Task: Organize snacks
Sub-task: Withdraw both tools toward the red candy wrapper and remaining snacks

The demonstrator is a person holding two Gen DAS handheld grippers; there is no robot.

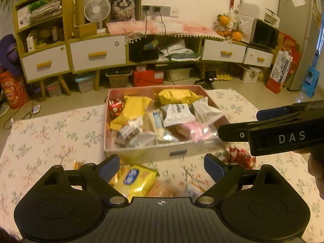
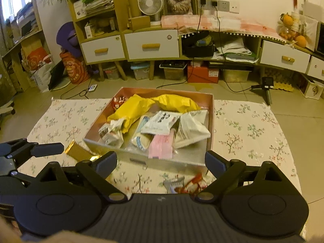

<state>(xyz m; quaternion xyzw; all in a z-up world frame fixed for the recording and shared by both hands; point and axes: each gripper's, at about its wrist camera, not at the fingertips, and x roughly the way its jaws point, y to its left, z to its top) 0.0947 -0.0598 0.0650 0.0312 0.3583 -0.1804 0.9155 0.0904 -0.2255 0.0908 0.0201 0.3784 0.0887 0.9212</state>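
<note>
**Many snack packets lying in the box, a few still out on the cloth**

Many wrapped snacks are filling the shallow box point(image 1: 141, 151), which is sitting in the middle of a floral cloth point(image 1: 50, 133) spread over the tiled floor. Inside it, two yellow packets point(image 1: 133, 109) are lying toward the far wall, a small red packet point(image 1: 115, 106) is tucked in the far left corner, white packets point(image 1: 178, 114) are piled across the centre and right, and a pink packet point(image 1: 199, 132) is leaning against the near wall.

Outside the box, on the cloth just in front of it, a yellow packet with a blue oval label point(image 1: 135, 179) is lying beneath the left gripper point(image 1: 162, 165), and a red wrapped snack point(image 1: 242, 158) is resting near the box's right front corner. In the right wrist view, a gold packet point(image 2: 78, 151) is lying beside the box's left front corner, and a red-and-white packet point(image 2: 188, 184) is lying near the right gripper point(image 2: 161, 163).

Both grippers are hovering over the near edge of the cloth with their fingers spread wide and nothing between them. The right gripper is also showing from the side at the right edge of the left wrist view.

Beyond the cloth, a low cabinet point(image 1: 97, 54) with white drawers is standing along the wall, carrying a small white fan point(image 1: 97, 10) and a framed cat picture point(image 1: 123, 5).
</note>
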